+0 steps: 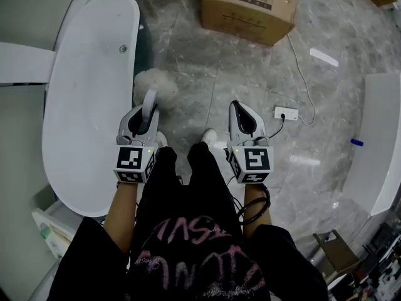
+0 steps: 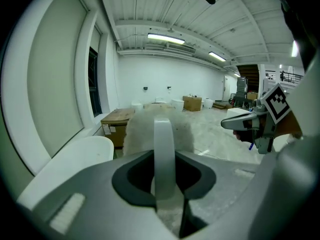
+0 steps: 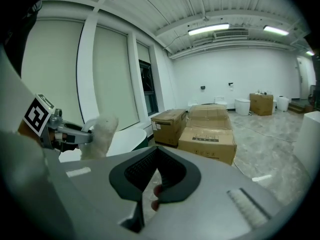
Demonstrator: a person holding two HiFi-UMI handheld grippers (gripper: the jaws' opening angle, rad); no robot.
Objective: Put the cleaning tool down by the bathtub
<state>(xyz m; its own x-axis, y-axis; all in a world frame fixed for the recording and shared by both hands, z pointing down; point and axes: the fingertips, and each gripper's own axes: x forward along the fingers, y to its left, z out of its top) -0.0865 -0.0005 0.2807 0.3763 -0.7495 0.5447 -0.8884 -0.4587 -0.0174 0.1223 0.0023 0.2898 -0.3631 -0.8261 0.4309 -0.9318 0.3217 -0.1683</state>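
Cleaning tool [image 1: 155, 85]: there is one, a white handle ending in a fluffy white head. The left gripper [image 1: 143, 120] has its jaws closed on the handle, which the left gripper view shows as a pale strip [image 2: 163, 149] running up the middle between them. The tool's long axis lies along those jaws and points forward, away from the person, fluffy head foremost. The head hangs above the grey marble floor [image 1: 207, 74], just beside the rim of the single white bathtub [image 1: 81, 118] on the left. Two grippers are in view. The right gripper [image 1: 243, 119] is level with the left and well apart from the tool, its jaws together with nothing between them. One large cardboard box [image 1: 249, 6] stands ahead, and one white power strip [image 1: 286, 113] lies on the floor to the right.
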